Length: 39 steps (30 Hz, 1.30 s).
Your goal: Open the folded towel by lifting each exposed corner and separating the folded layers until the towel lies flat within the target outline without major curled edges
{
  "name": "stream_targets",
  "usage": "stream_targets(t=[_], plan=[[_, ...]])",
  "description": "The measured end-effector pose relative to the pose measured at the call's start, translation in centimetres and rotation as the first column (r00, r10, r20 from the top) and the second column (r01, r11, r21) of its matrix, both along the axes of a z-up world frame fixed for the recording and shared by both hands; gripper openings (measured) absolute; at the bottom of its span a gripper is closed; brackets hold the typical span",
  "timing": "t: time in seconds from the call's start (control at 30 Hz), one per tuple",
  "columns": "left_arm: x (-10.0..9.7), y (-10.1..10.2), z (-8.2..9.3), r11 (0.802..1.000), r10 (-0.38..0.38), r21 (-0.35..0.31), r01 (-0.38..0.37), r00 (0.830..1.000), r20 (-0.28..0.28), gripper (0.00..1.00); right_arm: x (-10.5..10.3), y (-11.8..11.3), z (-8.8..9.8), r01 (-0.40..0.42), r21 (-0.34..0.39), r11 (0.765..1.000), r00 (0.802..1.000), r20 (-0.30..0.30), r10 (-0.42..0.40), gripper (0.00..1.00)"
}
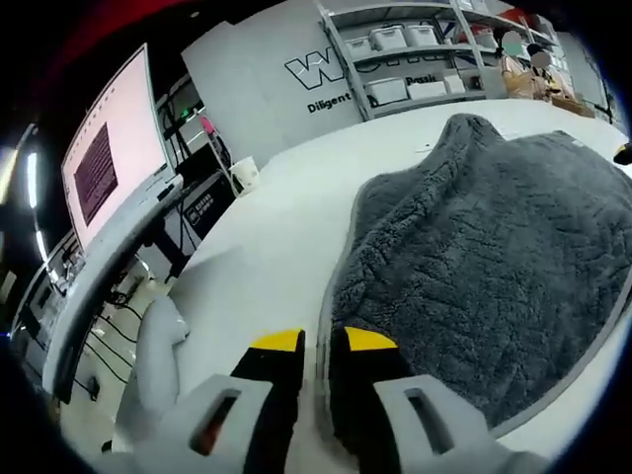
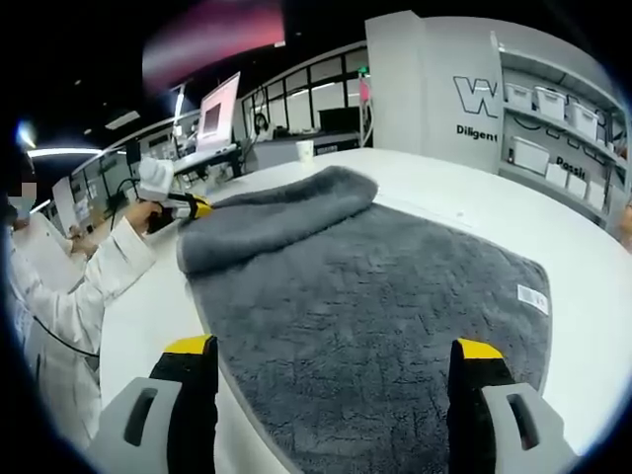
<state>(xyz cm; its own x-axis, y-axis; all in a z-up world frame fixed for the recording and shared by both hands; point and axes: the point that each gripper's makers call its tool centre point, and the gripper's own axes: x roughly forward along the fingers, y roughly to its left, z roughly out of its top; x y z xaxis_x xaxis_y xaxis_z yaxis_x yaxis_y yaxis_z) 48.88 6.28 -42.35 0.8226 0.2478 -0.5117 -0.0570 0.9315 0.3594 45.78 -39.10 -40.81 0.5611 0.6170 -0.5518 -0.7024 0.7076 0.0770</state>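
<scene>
The right gripper [image 2: 331, 370] hangs wide open over the grey towel [image 2: 375, 296] (white tag [image 2: 533, 298], unreadable) on the white table [image 2: 464, 202]. The left gripper [image 1: 321, 341] pinches the towel's edge. Farther off, wall lettering [image 2: 477, 128] begins "Diligent".

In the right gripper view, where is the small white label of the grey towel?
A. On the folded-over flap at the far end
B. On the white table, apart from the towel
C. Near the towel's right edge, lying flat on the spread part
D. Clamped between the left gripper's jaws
C: the white label lies on the flat, spread part of the grey towel close to its right edge, away from the folded-over flap.
</scene>
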Motion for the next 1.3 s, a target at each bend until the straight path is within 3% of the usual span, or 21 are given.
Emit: stream_targets(t=[0.13,0.27,0.3,0.4,0.6,0.73,0.87,0.9,1.13,1.3], plan=[[0.2,-0.8,0.1,0.994,-0.018,-0.103,0.022,0.999,0.036,0.27,0.0,0.0,0.0,-0.002,-0.004,1.000,1.000,-0.001,0.002,0.96],[0.9,-2.7,0.2,0.972,-0.071,-0.220,0.087,0.994,0.080,0.46,0.0,0.1,-0.1,-0.005,-0.008,1.000,1.000,-0.003,0.005,0.96],[1.2,-3.6,0.0,0.956,-0.105,-0.264,0.125,0.991,0.086,0.51,0.0,0.1,-0.2,-0.005,-0.010,1.000,1.000,-0.004,0.005,0.96],[1.5,-5.3,0.0,0.933,-0.163,-0.307,0.186,0.982,0.100,0.58,0.0,0.1,-0.2,-0.004,-0.008,1.000,1.000,-0.005,0.004,0.96],[1.6,-6.5,0.4,0.900,-0.192,-0.372,0.228,0.972,0.132,0.72,-0.1,0.1,-0.2,-0.003,-0.009,1.000,1.000,-0.004,0.003,0.96],[1.9,-8.1,1.2,0.842,-0.231,-0.452,0.294,0.954,0.191,0.76,-0.1,0.1,-0.3,-0.003,-0.012,1.000,1.000,-0.006,0.003,0.96],[2.0,-10.4,2.1,0.765,-0.288,-0.520,0.380,0.924,0.251,0.81,0.0,0.0,-0.3,0.000,-0.013,1.000,1.000,-0.006,0.000,0.96],[1.9,-10.7,2.2,0.758,-0.293,-0.524,0.388,0.921,0.257,0.81,0.0,-0.1,-0.3,0.000,-0.015,1.000,1.000,-0.006,0.000,0.96],[1.8,-12.0,2.2,0.751,-0.318,-0.518,0.409,0.912,0.259,0.86,0.0,-0.2,-0.5,0.004,-0.021,1.000,1.000,-0.010,-0.004,0.96],[1.8,-13.3,1.7,0.747,-0.364,-0.506,0.431,0.902,0.231,0.97,0.1,-0.4,-0.6,0.010,-0.025,1.000,1.000,-0.011,-0.011,0.97]])
